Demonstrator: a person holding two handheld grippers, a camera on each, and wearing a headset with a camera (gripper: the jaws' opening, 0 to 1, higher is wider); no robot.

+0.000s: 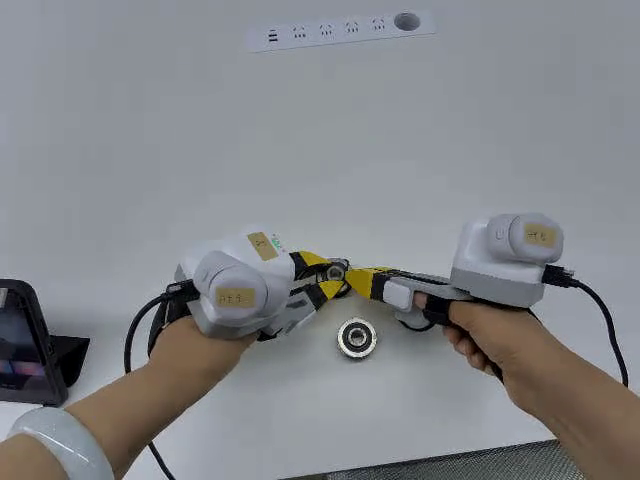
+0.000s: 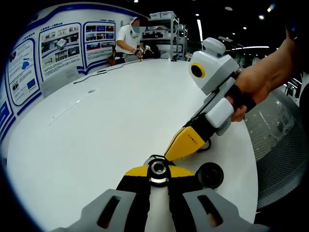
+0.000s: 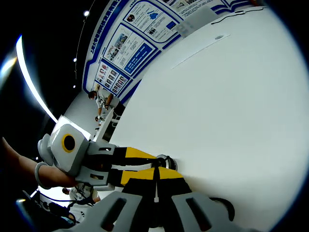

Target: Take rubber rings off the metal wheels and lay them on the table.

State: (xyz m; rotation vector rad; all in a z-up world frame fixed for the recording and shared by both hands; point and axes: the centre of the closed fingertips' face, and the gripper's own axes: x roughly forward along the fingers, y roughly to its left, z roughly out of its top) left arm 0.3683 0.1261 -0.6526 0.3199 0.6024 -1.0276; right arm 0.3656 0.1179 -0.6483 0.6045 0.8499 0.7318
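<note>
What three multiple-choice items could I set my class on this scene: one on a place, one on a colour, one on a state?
1. Where is the loose wheel? A in a box; B on the table, near the meeting jaws; C on a shelf.
2. What colour are the jaw tips? A yellow; B red; C green.
3. How is the left gripper? A wide open; B lying on the table; C shut on the held wheel.
Key: B, the head view shows it lying flat on the table; A, both gripper views show yellow tips; C, its jaws clamp the wheel in the left gripper view.
</note>
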